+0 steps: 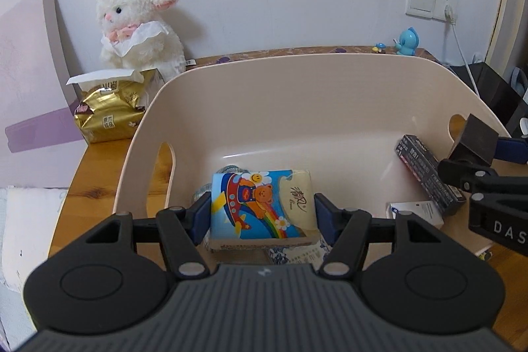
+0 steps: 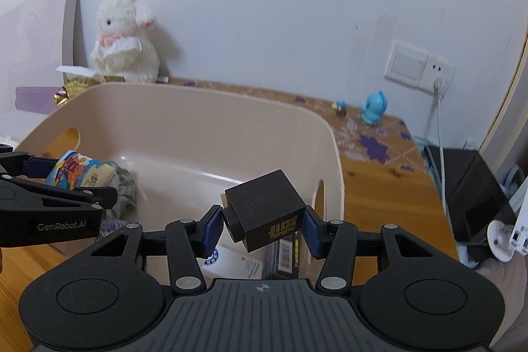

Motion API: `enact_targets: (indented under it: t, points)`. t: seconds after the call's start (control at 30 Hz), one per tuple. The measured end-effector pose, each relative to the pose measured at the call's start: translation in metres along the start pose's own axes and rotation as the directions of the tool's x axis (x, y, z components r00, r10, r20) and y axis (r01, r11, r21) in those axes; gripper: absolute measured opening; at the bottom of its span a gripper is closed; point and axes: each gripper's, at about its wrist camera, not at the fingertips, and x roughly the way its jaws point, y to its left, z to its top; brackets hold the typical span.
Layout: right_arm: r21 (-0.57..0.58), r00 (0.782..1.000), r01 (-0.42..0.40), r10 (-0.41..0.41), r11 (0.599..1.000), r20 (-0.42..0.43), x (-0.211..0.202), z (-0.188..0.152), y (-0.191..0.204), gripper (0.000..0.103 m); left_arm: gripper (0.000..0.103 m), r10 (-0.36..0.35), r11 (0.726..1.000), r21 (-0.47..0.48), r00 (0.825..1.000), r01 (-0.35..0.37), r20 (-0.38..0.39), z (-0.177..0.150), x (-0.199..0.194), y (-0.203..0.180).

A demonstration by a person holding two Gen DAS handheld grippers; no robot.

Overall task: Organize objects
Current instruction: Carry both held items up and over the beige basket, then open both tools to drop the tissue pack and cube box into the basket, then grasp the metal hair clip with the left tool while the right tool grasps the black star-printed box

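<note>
A beige plastic bin stands on the wooden table. My left gripper is shut on a tissue pack with a cartoon bear print, held over the bin's inside. The pack also shows in the right wrist view. My right gripper is shut on a small black box with gold lettering, held above the bin's right side; the box shows in the left wrist view. In the bin lie a long dark box, a white box and grey cloth.
A white plush lamb sits against the wall behind a gold tissue pack. A blue bird toy and a tiny figure stand at the table's back right. A wall socket with a cable and a black bag are at right.
</note>
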Motion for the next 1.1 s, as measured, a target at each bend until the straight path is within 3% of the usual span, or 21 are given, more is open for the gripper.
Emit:
enact_targets:
  t: [0.13, 0.23, 0.5, 0.57, 0.77, 1.1]
  points:
    - [-0.027, 1.0, -0.003, 0.004, 1.0, 0.022, -0.008, 0.0, 0.002, 0.062, 0.069, -0.017, 1.0, -0.02, 1.0, 0.018, 0.021, -0.002, -0.011, 0.003]
    - [-0.032, 0.999, 0.003, -0.002, 0.999, 0.048, -0.021, 0.0, 0.001, 0.072, 0.088, 0.02, 1.0, -0.015, 0.998, -0.02, 0.058, -0.004, -0.027, 0.005]
    - [-0.062, 0.995, -0.011, 0.017, 0.998, 0.097, -0.069, -0.013, -0.016, 0.09, 0.088, 0.022, 0.999, -0.03, 0.994, -0.018, 0.108, -0.013, -0.071, 0.016]
    - [-0.035, 0.994, 0.026, -0.022, 0.999, 0.105, -0.081, -0.019, -0.021, 0.092, 0.088, 0.014, 1.0, -0.013, 0.993, -0.013, 0.121, -0.021, -0.083, 0.016]
    - [-0.054, 0.996, 0.014, -0.009, 0.998, 0.091, -0.097, -0.043, -0.038, 0.098, 0.088, -0.023, 1.0, 0.006, 0.994, 0.023, 0.11, -0.04, -0.098, 0.011]
    - [-0.034, 0.997, 0.053, -0.055, 0.998, -0.059, -0.058, -0.085, -0.055, 0.099, 0.088, -0.116, 0.993, 0.038, 0.993, 0.116, 0.008, -0.077, -0.059, -0.017]
